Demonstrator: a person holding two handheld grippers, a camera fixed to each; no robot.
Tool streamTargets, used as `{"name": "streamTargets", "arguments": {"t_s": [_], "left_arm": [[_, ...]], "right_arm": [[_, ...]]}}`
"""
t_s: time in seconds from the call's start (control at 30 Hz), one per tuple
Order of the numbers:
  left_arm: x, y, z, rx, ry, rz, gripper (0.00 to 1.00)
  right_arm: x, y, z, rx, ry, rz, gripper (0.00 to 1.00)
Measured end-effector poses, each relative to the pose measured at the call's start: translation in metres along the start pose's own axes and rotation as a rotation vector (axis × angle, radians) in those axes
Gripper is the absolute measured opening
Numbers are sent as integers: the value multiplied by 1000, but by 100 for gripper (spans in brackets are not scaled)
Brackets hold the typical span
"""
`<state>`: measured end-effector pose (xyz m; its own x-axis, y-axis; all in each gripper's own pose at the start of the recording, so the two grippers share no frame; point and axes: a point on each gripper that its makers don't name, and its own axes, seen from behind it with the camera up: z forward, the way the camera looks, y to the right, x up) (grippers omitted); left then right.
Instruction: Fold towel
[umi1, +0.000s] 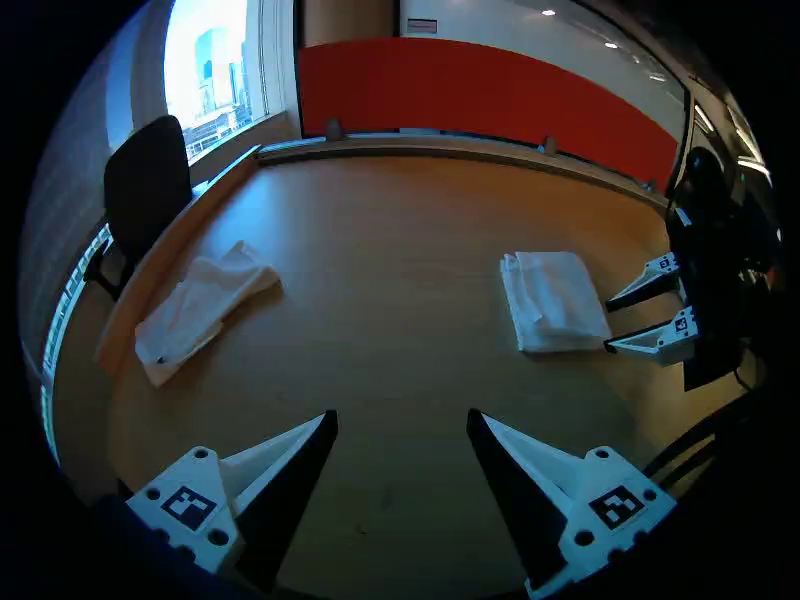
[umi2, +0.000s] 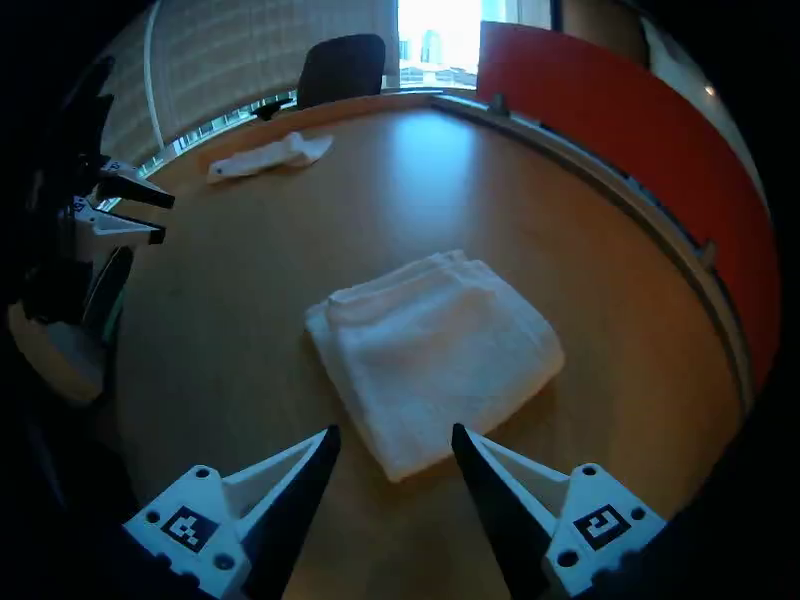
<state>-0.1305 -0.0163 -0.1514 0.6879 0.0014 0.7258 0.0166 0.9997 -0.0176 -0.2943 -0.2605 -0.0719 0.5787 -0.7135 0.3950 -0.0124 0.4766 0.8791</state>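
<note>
Fingers (umi2: 290, 480) of the right gripper (umi2: 395, 430) stand apart, empty, at the folded towel (umi2: 435, 355). Left gripper (umi1: 400, 415) is spread likewise above the bench (umi1: 400, 250).

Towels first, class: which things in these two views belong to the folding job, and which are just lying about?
Belongs to the job: folded white towel; rumpled white towel; left claw; right claw; wooden table.
Just lying about: black office chair; red partition.
</note>
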Motion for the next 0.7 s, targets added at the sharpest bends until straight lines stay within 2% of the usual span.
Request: {"name": "streamTargets", "arguments": {"t_s": [0.27, 0.43, 0.57, 0.7], "left_arm": [[-4, -2, -1, 3, -6, 5, 96], [-3, -3, -1, 3, -6, 0, 96], [-3, -2, -1, 3, -5, -3, 96], [-3, -1, -1, 1, -7, -2, 96]], "right_arm": [[-12, 1, 3, -9, -20, 6, 83], [-19, 3, 7, -18, -36, 18, 69], [-24, 3, 7, -25, -42, 27, 65], [-27, 4, 7, -29, -47, 39, 58]]}}
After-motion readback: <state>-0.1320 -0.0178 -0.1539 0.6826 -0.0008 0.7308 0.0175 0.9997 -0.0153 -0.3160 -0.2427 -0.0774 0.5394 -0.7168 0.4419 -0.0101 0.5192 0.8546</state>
